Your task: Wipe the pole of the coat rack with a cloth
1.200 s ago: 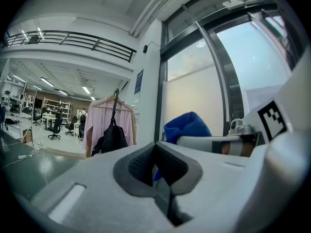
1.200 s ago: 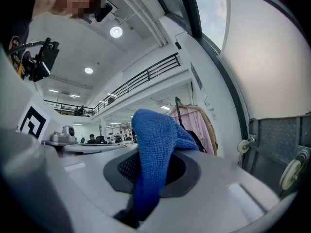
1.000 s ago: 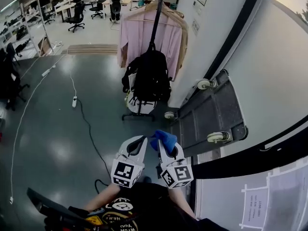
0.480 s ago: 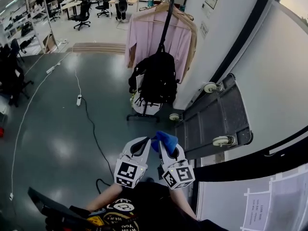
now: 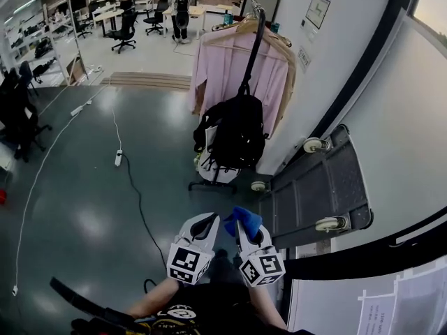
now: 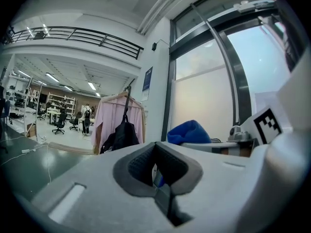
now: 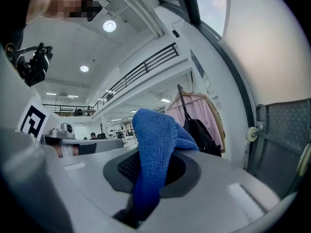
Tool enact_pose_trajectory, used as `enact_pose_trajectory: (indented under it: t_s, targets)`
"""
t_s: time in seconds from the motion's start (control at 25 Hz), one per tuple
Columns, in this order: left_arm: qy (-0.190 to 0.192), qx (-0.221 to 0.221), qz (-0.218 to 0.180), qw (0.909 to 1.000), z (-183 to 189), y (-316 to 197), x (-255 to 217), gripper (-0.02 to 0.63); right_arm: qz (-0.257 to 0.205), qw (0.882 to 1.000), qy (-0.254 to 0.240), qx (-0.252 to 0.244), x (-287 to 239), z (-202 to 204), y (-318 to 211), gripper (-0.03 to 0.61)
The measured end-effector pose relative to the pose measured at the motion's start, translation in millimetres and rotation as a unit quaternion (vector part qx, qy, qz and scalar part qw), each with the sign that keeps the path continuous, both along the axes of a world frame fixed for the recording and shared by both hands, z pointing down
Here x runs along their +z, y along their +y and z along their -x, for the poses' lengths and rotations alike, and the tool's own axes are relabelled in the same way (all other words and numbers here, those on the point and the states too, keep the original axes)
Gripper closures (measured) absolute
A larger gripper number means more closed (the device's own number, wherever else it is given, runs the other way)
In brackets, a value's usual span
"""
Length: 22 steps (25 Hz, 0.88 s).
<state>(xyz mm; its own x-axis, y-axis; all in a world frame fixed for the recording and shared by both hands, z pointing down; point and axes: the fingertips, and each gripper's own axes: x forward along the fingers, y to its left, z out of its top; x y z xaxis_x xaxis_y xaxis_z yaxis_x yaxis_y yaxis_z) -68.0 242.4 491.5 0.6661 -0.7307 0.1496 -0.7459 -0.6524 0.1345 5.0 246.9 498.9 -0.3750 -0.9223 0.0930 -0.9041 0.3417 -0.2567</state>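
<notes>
The coat rack stands ahead by the wall, its black pole (image 5: pixel 252 47) rising above a pink shirt (image 5: pixel 234 72) and a black backpack (image 5: pixel 234 135) that hang on it. Both grippers are held low and close to my body, well short of the rack. My right gripper (image 5: pixel 242 223) is shut on a blue cloth (image 5: pixel 243 217), which bulges out of its jaws (image 7: pixel 153 147). My left gripper (image 5: pixel 205 220) is shut with nothing in it. In the left gripper view the pole (image 6: pixel 126 103) is small and far off; the cloth (image 6: pixel 188 132) shows at the right.
A grey platform cart (image 5: pixel 314 180) on white wheels leans against the white wall to the right of the rack. A power strip (image 5: pixel 119 158) and its cable lie on the shiny floor to the left. Office chairs (image 5: pixel 126 28), desks and people are far behind.
In the head view the rack has grown larger and shifted right and down, so I am closer to it. The grippers stay side by side, the cloth still held.
</notes>
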Motion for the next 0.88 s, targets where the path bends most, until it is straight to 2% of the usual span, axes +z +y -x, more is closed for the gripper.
enact_pose_trajectory:
  t_s: [0.24, 0.44, 0.64, 0.88]
  targets:
    - [-0.002, -0.012, -0.001, 0.9999, -21.1, -71.6, 1.0, 0.611, -0.001, 1.000, -0.009, -0.006, 2.1, -25.2, -75.7, 0.517]
    - [-0.006, -0.007, -0.030, 0.9995, -63.1, -140.5, -19.4, 0.611, -0.034, 0.999, -0.008, -0.005, -22.1, -68.2, -142.5, 0.517]
    - [-0.008, -0.019, -0.047, 0.9987, -91.8, -190.3, -31.5, 0.611, -0.038, 0.999, -0.006, -0.024, -24.8, -97.4, -196.2, 0.517]
    - [-0.010, -0.038, -0.049, 0.9980, -91.2, -248.9, -34.6, 0.611, -0.046, 0.998, 0.000, -0.038, -33.0, -105.7, -266.9, 0.517]
